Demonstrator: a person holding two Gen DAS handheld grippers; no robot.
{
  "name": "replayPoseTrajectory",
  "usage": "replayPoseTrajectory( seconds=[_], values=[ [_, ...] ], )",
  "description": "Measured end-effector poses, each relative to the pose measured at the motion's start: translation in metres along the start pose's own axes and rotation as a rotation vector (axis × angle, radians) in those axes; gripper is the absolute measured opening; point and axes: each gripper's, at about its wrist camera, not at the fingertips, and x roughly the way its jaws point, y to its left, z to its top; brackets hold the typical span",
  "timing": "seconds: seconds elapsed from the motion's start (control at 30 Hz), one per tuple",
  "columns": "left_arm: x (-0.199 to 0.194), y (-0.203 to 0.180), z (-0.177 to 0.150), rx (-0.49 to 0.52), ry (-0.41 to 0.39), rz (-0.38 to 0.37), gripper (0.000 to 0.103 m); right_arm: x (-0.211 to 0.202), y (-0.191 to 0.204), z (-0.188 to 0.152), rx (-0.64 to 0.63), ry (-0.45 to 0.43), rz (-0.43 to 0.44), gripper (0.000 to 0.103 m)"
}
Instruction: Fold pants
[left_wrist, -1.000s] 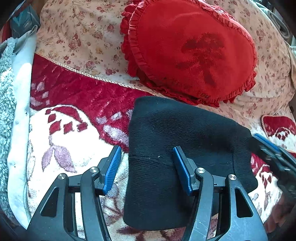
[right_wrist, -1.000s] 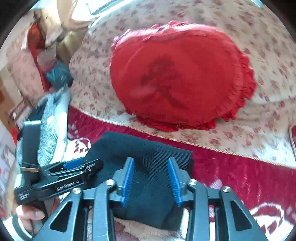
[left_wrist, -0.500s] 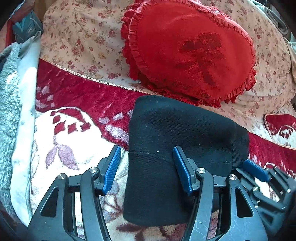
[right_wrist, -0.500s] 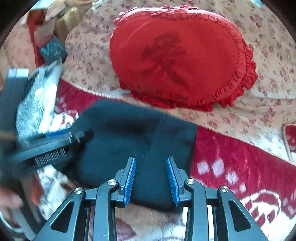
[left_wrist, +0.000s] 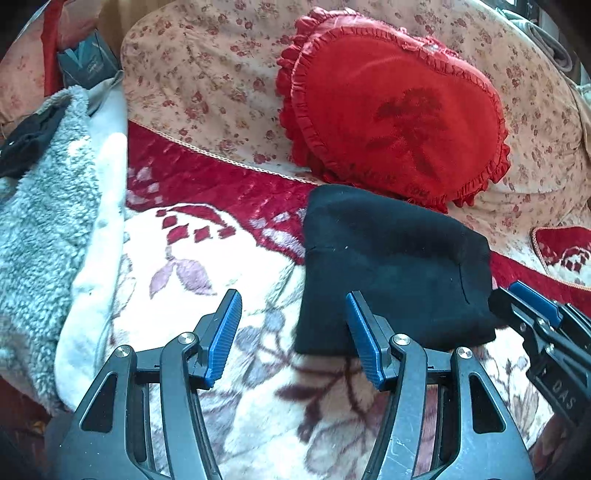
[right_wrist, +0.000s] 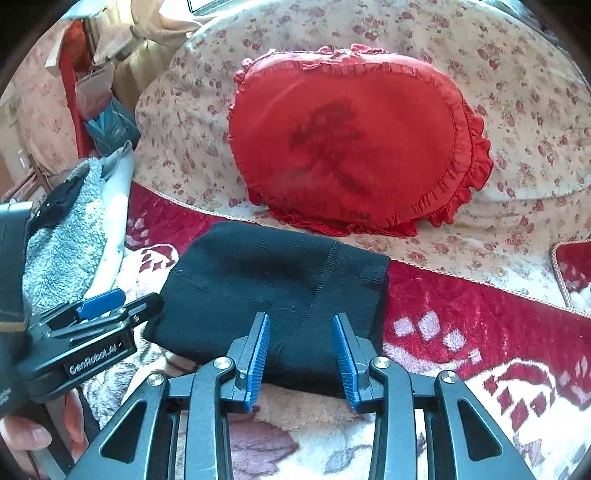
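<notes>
we judge the fold finished: black pants (right_wrist: 273, 291) lie compact on the blanket (left_wrist: 229, 280), left gripper (left_wrist: 293, 338) released and empty, right gripper (right_wrist: 301, 360) opening with nothing pinched; next, only withdrawing.

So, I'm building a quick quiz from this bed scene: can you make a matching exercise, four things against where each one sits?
Things:
1. black pants
2. red heart pillow
3. grey fleece
4. left gripper

Places:
A. heaped at the far left edge of the bed
B. leaning on the floral bedding behind the pants
C. folded on the red and white blanket
D. open, over the near left corner of the pants

Pairs: 1-C, 2-B, 3-A, 4-D
</notes>
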Motion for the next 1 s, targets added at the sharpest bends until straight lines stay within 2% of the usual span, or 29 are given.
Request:
replayPoseTrajectory(
  seconds=[0.17, 0.47, 1.0],
  values=[
    [-0.021, 0.004, -0.009, 0.014, -0.03, 0.018, 0.058, -0.01, 0.008, 0.0, 0.011, -0.011, 0.004, 0.037],
    [-0.041, 0.01, -0.012, 0.0, -0.064, 0.007, 0.058, -0.021, 0.025, -0.005, -0.007, -0.011, 0.013, 0.038],
    [-0.049, 0.007, -0.021, 0.026, -0.078, 0.022, 0.058, -0.026, 0.027, -0.007, -0.004, -0.006, 0.009, 0.04]
  ],
)
